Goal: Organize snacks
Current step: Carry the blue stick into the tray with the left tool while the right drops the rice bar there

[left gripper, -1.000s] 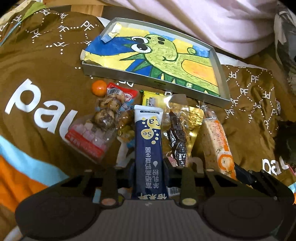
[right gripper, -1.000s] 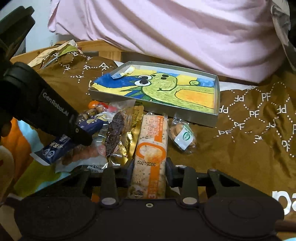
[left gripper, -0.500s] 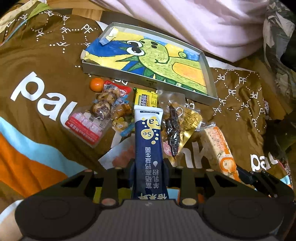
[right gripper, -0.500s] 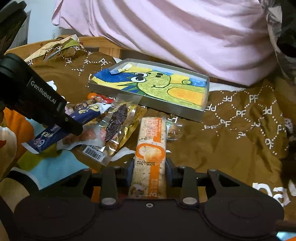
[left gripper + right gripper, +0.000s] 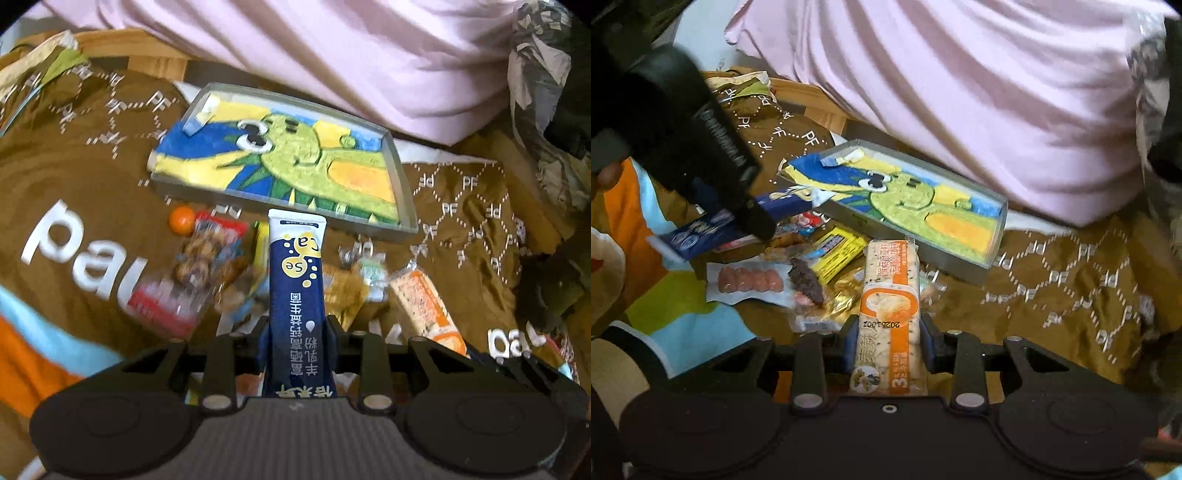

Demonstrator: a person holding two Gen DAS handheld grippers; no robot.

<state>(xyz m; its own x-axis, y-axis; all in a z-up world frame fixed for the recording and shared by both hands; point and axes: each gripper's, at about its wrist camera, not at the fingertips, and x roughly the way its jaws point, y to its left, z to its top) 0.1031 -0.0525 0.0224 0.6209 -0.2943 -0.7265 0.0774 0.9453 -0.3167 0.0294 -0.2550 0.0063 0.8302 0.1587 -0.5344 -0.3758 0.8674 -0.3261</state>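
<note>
My left gripper (image 5: 296, 326) is shut on a dark blue stick packet (image 5: 297, 280) with yellow dots, held above the snack pile. Its far end points at the grey tray (image 5: 400, 177) with a green cartoon creature on its floor. My right gripper (image 5: 888, 338) is shut on an orange and white cracker pack (image 5: 889, 295), lifted off the cloth. The same cracker pack (image 5: 424, 306) shows at the right of the left wrist view. In the right wrist view the left gripper (image 5: 753, 218) and its blue packet (image 5: 713, 229) hang at the left. The tray (image 5: 995, 236) holds no snacks.
Loose snacks lie on the brown printed cloth (image 5: 74, 177): an orange ball (image 5: 181, 220), a bag of round brown pieces (image 5: 195, 258), a yellow packet (image 5: 836, 254), a gold wrapper with a dark strip (image 5: 812, 286), a sausage pack (image 5: 750, 280). A pink sheet (image 5: 960, 92) rises behind.
Both grippers have lifted with their packets. The left one tipped toward the tray, so the blue packet's end now reaches its near rim. The right view has rolled, the tray now slanting.
</note>
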